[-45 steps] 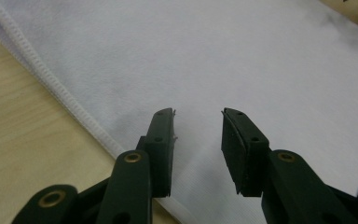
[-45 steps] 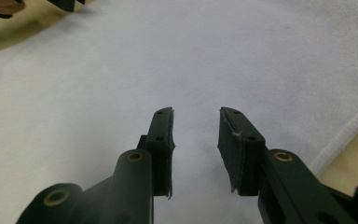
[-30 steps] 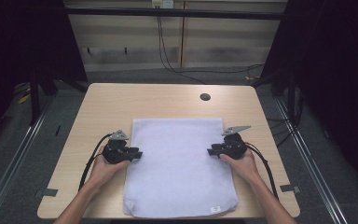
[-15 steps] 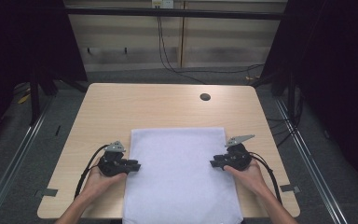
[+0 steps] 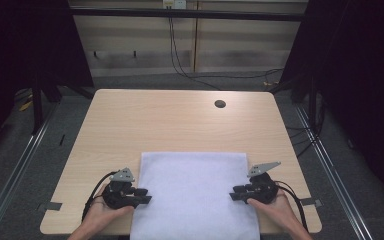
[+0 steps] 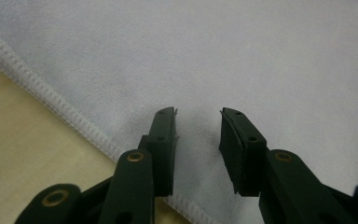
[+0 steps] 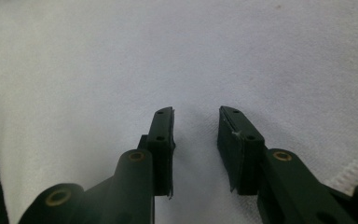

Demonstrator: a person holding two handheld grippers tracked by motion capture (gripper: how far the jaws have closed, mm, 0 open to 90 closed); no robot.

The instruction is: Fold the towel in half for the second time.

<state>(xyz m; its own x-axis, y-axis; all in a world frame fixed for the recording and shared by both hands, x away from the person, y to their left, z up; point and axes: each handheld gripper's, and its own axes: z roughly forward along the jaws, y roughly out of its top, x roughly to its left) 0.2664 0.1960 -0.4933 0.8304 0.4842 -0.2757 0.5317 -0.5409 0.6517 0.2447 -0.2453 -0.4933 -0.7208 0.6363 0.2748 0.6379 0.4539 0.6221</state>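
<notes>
At the near edge of the table (image 5: pixel 130 120), a pale lavender towel (image 5: pixel 195 195) is seen lying flat, its near part hanging over that edge; half a second ago less of it overhung, and a second ago its near hem still lay on the tabletop. The cloth has been drawn toward the person, so that its far hem now lies about midway across the table.

The left gripper (image 5: pixel 141 196) is held at the towel's left edge, near the table's near-left corner, farther back toward the near edge than before. In the left gripper view its jaws are seen spread apart over the cloth, just inside the stitched hem (image 6: pixel 60 107), with nothing between them. The right gripper (image 5: pixel 236 193) is held at the towel's right edge, likewise drawn back, its jaws spread over the fabric.

Toward the far right of the table, a dark round hole (image 5: pixel 220 104) is seen.
</notes>
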